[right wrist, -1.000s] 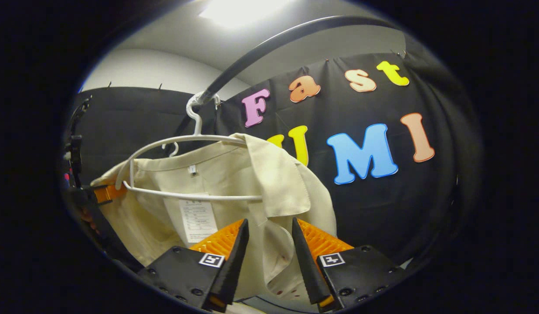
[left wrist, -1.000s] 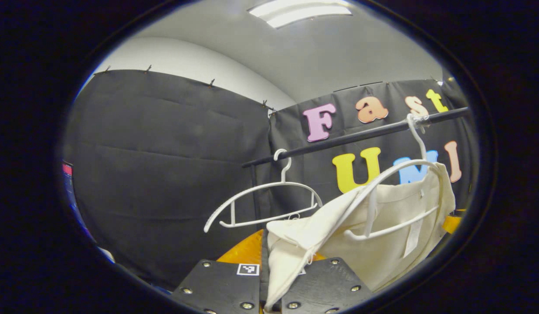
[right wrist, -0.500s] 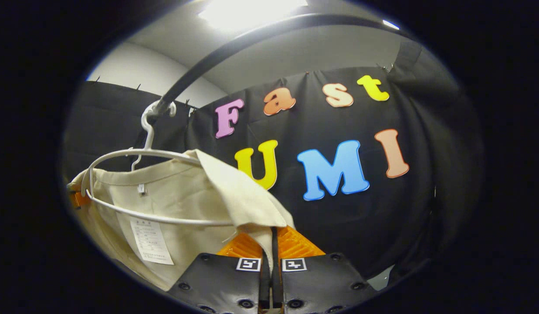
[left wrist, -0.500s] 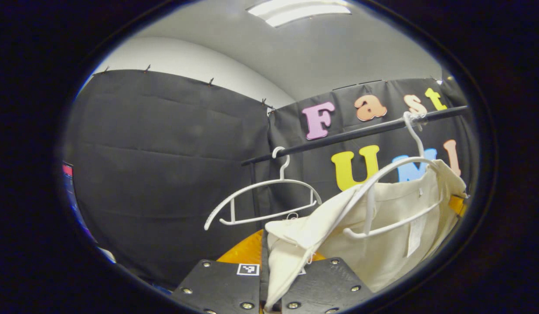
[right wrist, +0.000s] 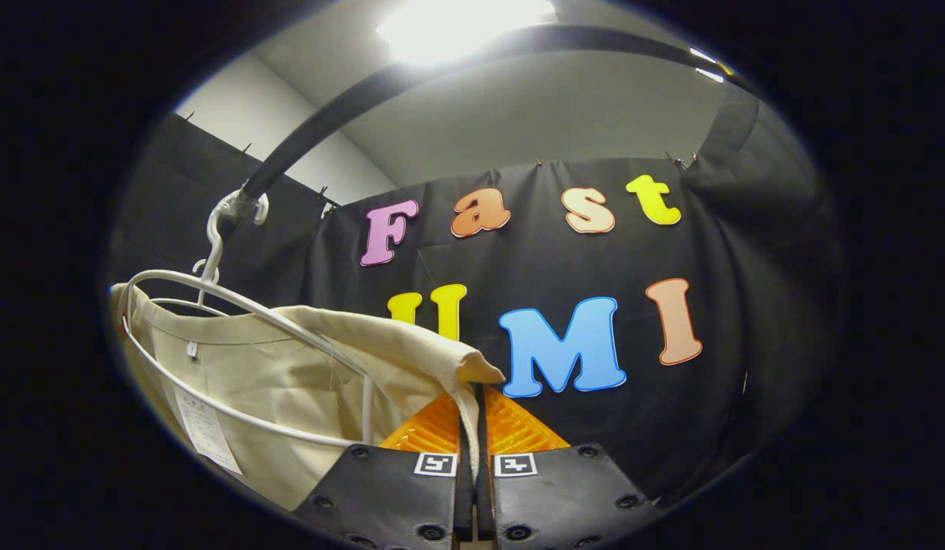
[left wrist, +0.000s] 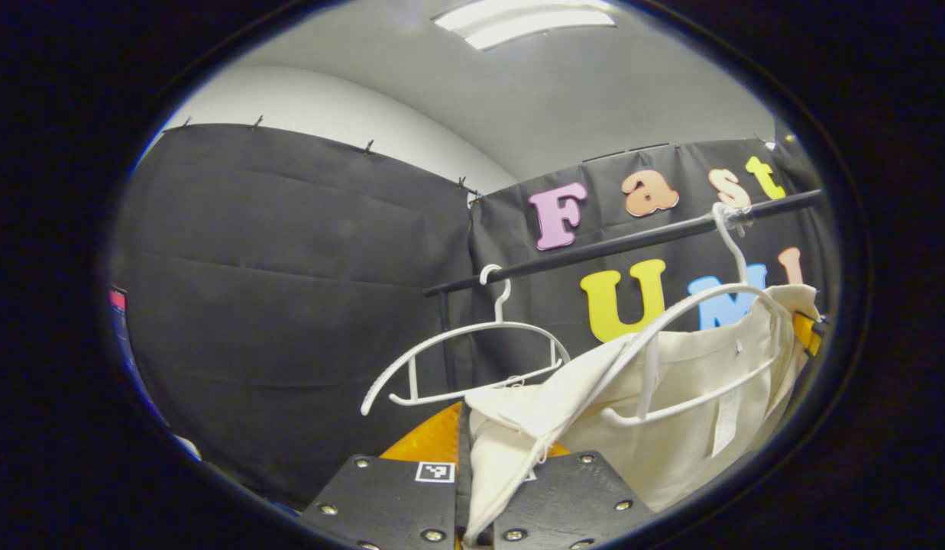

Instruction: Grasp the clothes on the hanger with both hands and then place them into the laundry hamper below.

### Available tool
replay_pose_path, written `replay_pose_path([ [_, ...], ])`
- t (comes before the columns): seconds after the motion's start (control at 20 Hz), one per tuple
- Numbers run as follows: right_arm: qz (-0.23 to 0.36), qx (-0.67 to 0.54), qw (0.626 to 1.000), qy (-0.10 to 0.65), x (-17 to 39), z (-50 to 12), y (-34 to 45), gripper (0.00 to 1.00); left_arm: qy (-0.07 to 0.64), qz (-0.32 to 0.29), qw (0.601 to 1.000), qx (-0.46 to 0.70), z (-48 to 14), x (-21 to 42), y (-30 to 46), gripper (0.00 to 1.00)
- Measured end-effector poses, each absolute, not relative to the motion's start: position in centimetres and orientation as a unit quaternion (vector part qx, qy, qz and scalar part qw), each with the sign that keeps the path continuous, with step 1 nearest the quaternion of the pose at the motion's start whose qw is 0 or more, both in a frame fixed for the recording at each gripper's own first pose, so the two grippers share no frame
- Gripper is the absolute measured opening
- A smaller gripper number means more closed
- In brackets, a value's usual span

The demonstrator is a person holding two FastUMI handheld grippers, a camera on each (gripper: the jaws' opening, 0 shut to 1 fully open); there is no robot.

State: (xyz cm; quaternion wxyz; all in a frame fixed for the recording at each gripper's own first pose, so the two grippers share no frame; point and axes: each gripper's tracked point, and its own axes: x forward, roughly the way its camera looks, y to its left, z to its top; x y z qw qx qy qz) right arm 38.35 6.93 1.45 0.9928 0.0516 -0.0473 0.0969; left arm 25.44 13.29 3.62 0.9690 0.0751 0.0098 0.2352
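A cream garment (left wrist: 671, 428) hangs on a white hanger (left wrist: 694, 305) from a black rail (left wrist: 625, 241). In the left gripper view my left gripper (left wrist: 472, 435) is shut on the garment's near shoulder, the cloth running down between its fingers. In the right gripper view the same garment (right wrist: 273, 374) drapes over the hanger (right wrist: 235, 305), and my right gripper (right wrist: 472, 412) is shut on its other shoulder edge, pulled out to the side of the hanger. The right gripper (left wrist: 808, 332) peeks out at the garment's far edge in the left gripper view.
An empty white hanger (left wrist: 472, 359) hangs on the rail to the left of the garment's hanger. The rail (right wrist: 350, 114) arcs overhead in the right gripper view. Black cloth walls stand behind and to the left.
My right gripper closed on the garment's shoulder a second ago and has since drawn it sideways off the hanger's end. The left gripper keeps its grip and barely moves.
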Motion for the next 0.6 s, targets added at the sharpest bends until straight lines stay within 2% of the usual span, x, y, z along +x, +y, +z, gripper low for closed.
replay_pose_path([
  [0.05,0.092,0.052,0.993,-0.05,39.0,1.4,6.8,0.04,0.007,0.231,0.97,0.073,4.0,25.6,13.3,0.02],
  [0.15,0.09,0.046,0.994,-0.05,40.5,1.0,6.8,0.0,-0.001,0.224,0.972,0.068,4.6,25.9,13.3,0.02],
  [0.2,0.092,0.038,0.994,-0.044,41.4,0.3,7.0,0.04,-0.001,0.222,0.973,0.065,4.6,26.2,13.4,0.02],
  [0.35,0.11,0.027,0.993,-0.018,43.1,-1.9,7.9,0.04,0.002,0.214,0.975,0.064,3.9,26.9,13.5,0.02],
  [0.4,0.111,0.03,0.993,-0.015,43.3,-2.5,8.0,0.0,-0.002,0.209,0.976,0.067,4.0,26.7,13.6,0.02],
  [0.45,0.112,0.032,0.993,-0.012,43.6,-2.8,8.0,0.04,-0.009,0.205,0.976,0.07,4.1,26.5,13.5,0.02],
  [0.5,0.115,0.039,0.993,-0.009,43.9,-3.2,7.9,0.0,-0.012,0.202,0.977,0.073,4.1,26.2,13.5,0.02],
  [0.6,0.126,0.086,0.988,0.016,44.4,-4.3,7.9,0.06,-0.01,0.196,0.978,0.068,3.8,25.9,13.5,0.02],
])
